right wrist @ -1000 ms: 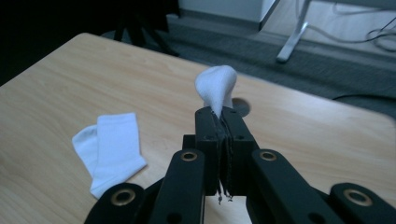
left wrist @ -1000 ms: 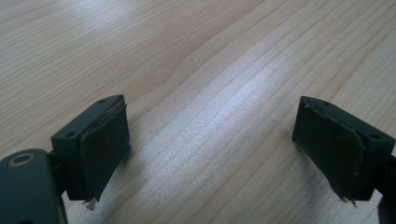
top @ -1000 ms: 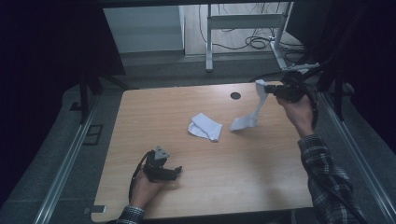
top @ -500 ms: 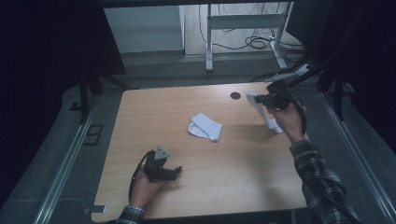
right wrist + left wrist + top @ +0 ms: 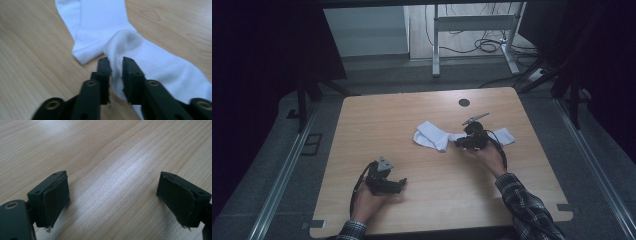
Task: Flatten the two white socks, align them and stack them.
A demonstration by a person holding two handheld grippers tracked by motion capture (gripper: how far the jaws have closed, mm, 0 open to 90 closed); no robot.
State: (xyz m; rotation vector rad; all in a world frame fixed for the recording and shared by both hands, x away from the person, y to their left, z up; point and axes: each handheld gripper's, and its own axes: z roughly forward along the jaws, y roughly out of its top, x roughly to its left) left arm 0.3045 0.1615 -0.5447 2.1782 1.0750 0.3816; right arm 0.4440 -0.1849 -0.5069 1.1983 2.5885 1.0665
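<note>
My right gripper [image 5: 116, 67] is clamped on a fold of one white sock [image 5: 160, 65], which lies stretched on the wooden table [image 5: 377, 120] with its end touching the second sock [image 5: 430, 136] near the table's middle. My left gripper [image 5: 113, 195] rests low near the front edge, jaws wide apart over bare wood.

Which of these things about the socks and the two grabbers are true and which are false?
1. The right gripper pinches a white sock. True.
2. The left gripper holds a sock too. False: its jaws stand wide apart over bare table.
3. A second white sock lies on the table. True.
4. The socks are black. False: both are white.
5. The left gripper is beside the socks. False: in the high view it sits apart from them, near the table's front edge.
</note>
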